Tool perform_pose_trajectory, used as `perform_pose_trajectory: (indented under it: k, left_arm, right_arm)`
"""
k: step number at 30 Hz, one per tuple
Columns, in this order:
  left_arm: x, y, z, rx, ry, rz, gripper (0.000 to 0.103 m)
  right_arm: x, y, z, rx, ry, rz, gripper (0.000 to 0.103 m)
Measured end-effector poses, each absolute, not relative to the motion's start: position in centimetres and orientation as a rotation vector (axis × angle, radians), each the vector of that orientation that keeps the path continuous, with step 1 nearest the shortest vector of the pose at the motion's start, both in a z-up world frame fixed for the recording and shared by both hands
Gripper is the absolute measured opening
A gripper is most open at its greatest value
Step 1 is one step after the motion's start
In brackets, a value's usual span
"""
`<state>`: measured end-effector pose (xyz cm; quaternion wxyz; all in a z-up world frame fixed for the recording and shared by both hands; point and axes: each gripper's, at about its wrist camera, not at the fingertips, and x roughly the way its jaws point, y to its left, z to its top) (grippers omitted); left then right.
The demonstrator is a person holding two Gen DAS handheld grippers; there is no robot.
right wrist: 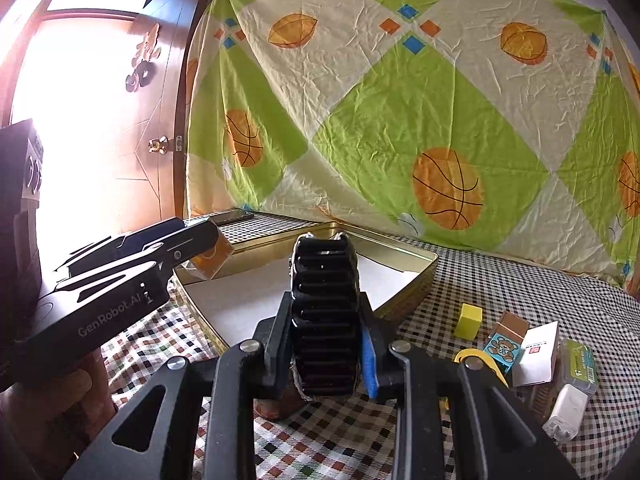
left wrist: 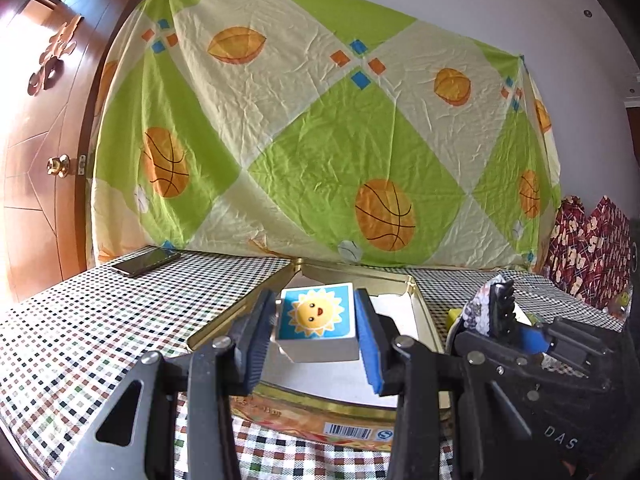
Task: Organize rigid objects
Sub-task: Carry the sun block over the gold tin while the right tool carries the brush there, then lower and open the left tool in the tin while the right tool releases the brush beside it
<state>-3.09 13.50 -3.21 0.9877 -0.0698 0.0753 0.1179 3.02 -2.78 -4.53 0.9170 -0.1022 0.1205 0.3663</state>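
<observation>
My left gripper (left wrist: pixel 316 326) is shut on a wooden cube with a sun picture (left wrist: pixel 317 314) and holds it above the open gold tin box (left wrist: pixel 420 308). In the right wrist view the left gripper (right wrist: pixel 208 248) hangs over the tin's left rim (right wrist: pixel 416 256) with the cube (right wrist: pixel 212 258) between its fingers. My right gripper (right wrist: pixel 326 316) is shut on a black ribbed hair claw clip (right wrist: pixel 324 312), held upright in front of the tin. That clip (left wrist: pixel 502 308) and the right gripper show at the right of the left wrist view.
On the checked tablecloth to the right lie a yellow block (right wrist: pixel 469 321), a bear-picture block (right wrist: pixel 505 346), a white box (right wrist: pixel 538 354), a white charger (right wrist: pixel 566 412) and a clear case (right wrist: pixel 580 364). A phone (left wrist: pixel 146 261) lies far left. A patterned sheet hangs behind.
</observation>
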Motion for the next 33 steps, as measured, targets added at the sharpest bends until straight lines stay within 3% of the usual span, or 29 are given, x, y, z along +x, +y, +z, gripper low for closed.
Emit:
perform_pose_trajectory:
  k: [33]
  left_arm:
    - [0.7, 17.4, -1.0, -0.133, 0.322, 0.234, 0.039]
  right_arm:
    - [5.6, 1.2, -1.6, -0.202, 0.350, 0.897, 0.030]
